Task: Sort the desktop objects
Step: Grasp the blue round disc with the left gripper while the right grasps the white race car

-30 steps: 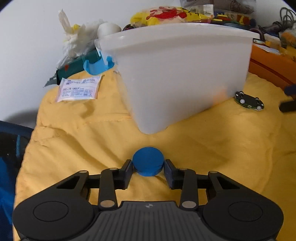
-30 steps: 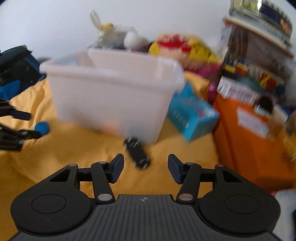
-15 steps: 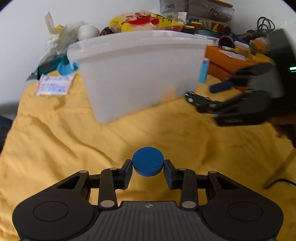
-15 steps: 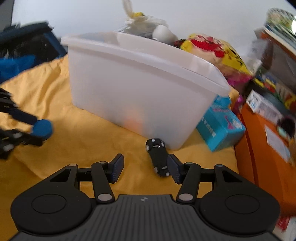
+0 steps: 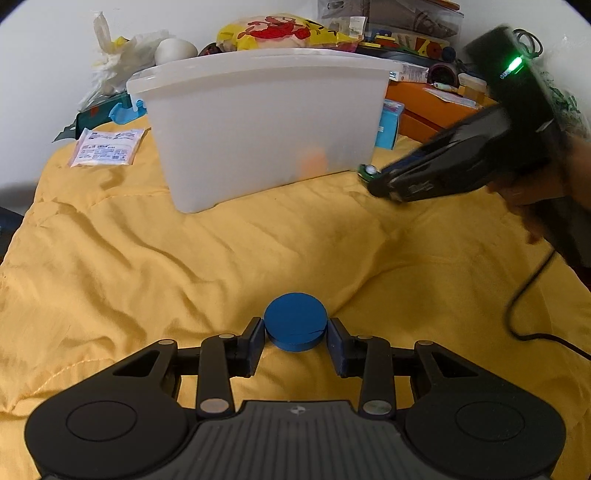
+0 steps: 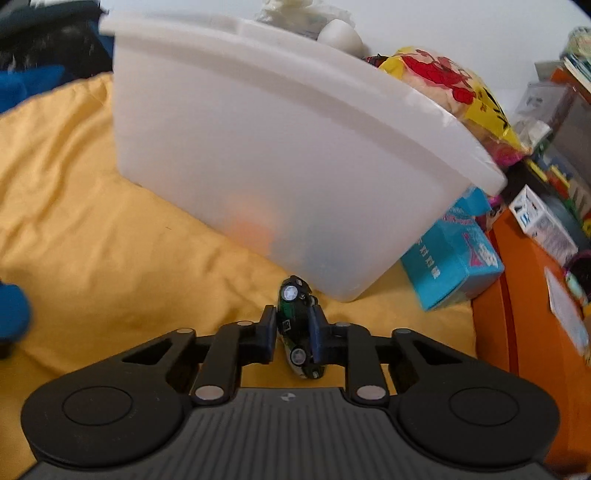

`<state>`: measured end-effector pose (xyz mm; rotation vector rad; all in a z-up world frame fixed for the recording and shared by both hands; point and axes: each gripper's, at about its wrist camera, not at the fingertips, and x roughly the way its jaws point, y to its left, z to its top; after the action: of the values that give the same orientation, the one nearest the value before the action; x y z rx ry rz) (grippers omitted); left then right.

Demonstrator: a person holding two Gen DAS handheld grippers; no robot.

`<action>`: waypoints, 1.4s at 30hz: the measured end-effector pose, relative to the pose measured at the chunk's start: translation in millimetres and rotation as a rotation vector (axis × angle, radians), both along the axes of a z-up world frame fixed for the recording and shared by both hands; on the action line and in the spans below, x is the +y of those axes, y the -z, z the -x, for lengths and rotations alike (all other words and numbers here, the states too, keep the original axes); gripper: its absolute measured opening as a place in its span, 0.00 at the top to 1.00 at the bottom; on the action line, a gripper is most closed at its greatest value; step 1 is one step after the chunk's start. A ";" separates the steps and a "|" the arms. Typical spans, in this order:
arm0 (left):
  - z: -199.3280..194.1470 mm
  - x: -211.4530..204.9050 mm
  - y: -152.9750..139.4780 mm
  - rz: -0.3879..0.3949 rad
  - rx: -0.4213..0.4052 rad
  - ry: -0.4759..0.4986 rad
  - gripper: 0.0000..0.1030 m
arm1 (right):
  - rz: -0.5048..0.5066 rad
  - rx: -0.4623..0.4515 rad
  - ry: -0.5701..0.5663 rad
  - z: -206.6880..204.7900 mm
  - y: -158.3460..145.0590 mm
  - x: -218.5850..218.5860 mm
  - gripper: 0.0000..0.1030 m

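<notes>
The left gripper (image 5: 295,341) held a flat blue disc (image 5: 295,325) between its two fingers, one finger pressed on each side. The disc lay flat, its round face up, just above the wrinkled yellow cloth (image 5: 155,258). Farther ahead stood a big white plastic bin (image 5: 266,122) on the cloth, with something orange (image 5: 313,164) showing faintly through its wall. To the left of the bin lay a small white packet (image 5: 107,147) with tiny writing too small to read. Behind the bin was a yellow bag (image 5: 284,33) with a red picture on it. On the right, the right gripper (image 5: 384,181) reached in low beside the bin, with a green light (image 5: 514,65) glowing on its body and a bit of the toy car (image 5: 367,171) at its tip.

In the right wrist view, the right gripper (image 6: 293,328) was closed on a small dark green toy car (image 6: 297,325). The car's long side ran straight away from the camera, along the fingers, one end toward the bin (image 6: 280,155). It was turned on its side, so two wheels faced up. It sat close to the bottom of the bin, low over the yellow cloth (image 6: 92,240). A teal box (image 6: 450,258) leaned just right of the bin; its white writing could not be read. An orange box (image 6: 517,314) stood at the far right.
</notes>
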<state>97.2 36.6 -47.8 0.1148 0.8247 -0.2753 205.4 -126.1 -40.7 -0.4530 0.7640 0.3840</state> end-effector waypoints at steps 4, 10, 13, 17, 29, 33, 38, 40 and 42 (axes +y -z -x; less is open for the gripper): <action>6.6 -1.7 2.0 0.004 0.001 -0.008 0.61 | -0.261 0.195 0.064 16.1 -14.3 -24.1 0.81; 12.5 -4.7 3.7 -0.001 0.001 -0.010 0.61 | -0.605 0.439 0.205 21.6 5.1 -70.5 0.80; 14.9 -5.5 3.4 -0.006 -0.001 -0.009 0.61 | -0.600 0.386 0.281 21.9 2.7 -78.8 0.60; 17.5 -6.9 2.9 -0.013 -0.007 -0.012 0.61 | -0.448 0.263 0.259 33.5 -7.8 -69.2 0.58; 11.9 -5.8 8.3 -0.018 0.000 -0.042 0.49 | -0.211 0.197 0.162 42.9 1.6 -29.3 0.52; 13.4 -4.1 9.5 -0.013 -0.010 -0.030 0.55 | -0.177 0.196 0.146 47.0 10.2 -21.8 0.54; 12.7 -2.7 7.2 -0.009 0.000 -0.014 0.60 | -0.113 0.169 0.100 52.0 8.2 -12.9 0.66; 12.9 -1.6 5.6 -0.002 0.009 -0.009 0.60 | -0.092 0.161 0.092 53.3 7.6 -10.2 0.67; 15.1 -1.1 2.2 0.002 0.007 -0.003 0.60 | -0.085 0.155 0.082 56.8 5.9 -8.6 0.68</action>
<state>82.1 35.5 -50.0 0.1111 0.8312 -0.2739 148.6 -134.7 -46.6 -0.3137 0.9105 0.3758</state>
